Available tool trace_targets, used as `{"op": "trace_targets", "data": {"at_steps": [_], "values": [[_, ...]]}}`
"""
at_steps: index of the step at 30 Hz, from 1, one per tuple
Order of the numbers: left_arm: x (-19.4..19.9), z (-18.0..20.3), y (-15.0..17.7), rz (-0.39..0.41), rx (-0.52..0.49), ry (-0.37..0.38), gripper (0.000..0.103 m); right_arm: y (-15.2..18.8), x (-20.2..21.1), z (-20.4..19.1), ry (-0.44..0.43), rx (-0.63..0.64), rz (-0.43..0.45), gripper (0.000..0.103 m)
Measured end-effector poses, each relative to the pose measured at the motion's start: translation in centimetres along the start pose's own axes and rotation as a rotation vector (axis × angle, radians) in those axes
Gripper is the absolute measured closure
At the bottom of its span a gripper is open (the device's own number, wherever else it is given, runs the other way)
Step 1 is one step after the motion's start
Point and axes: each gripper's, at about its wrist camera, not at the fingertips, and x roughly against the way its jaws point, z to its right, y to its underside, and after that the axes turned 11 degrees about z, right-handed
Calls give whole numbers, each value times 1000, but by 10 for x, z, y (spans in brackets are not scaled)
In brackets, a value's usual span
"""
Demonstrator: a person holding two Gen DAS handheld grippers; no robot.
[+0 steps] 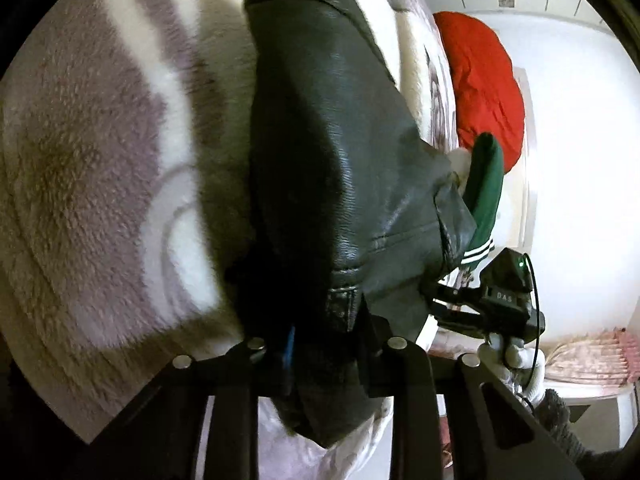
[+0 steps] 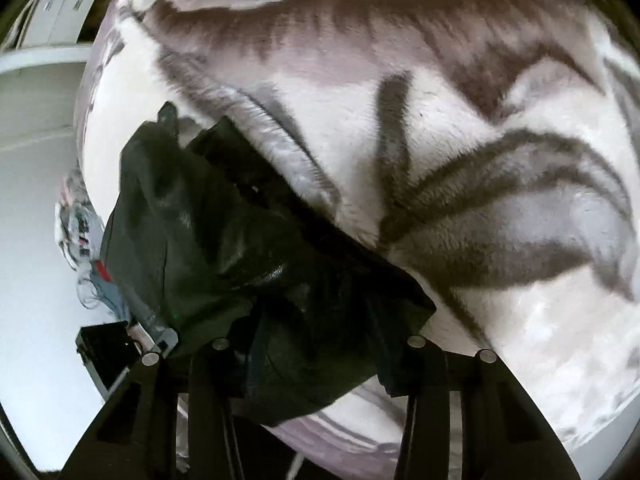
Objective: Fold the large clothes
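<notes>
The left hand-held gripper [image 1: 324,344] is clamped on a fold of the black leather jacket [image 1: 320,128], which hangs up and away from it over the bed's fluffy grey-and-white blanket [image 1: 88,128]. The right hand-held gripper [image 2: 320,344] also has jacket leather bunched between its fingers, though whether they press it I cannot tell. Beyond lie a red garment [image 1: 484,80] and a green sleeve [image 1: 486,184]

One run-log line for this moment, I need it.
jacket: black, lifted over blanket | left gripper: shut on jacket | right gripper: jacket between fingers, grip unclear | fold: unfinished
</notes>
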Motion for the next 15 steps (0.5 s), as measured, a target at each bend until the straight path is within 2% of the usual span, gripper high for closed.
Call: {"op": "trace_targets", "data": {"at_steps": [3, 4, 5, 6, 7, 10, 13, 15], "values": [[14, 4, 1, -6, 86, 4, 70, 1, 10, 4, -23, 0, -10, 50], [19, 3, 1, 3, 98, 9, 63, 4, 19, 9, -33, 2, -1, 48], [24, 2, 0, 14, 101, 7, 45, 11, 30, 15, -48, -14, 11, 44], [25, 1, -2, 25, 99, 0, 38, 17, 40, 24, -71, -48, 31, 38], [25, -3, -5, 34, 98, -4, 35, 27, 48, 34, -108, -107, 53, 35], [8, -15, -9, 14, 102, -10, 35, 66, 44, 66, -242, -273, 66, 30], [-12, -16, -8, -7, 92, 20, 35, 106, 6, 100, -385, -436, 84, 28], [-24, -15, -10, -20, 79, 32, 34, 119, -17, 110, -505, -502, 105, 25]]}}
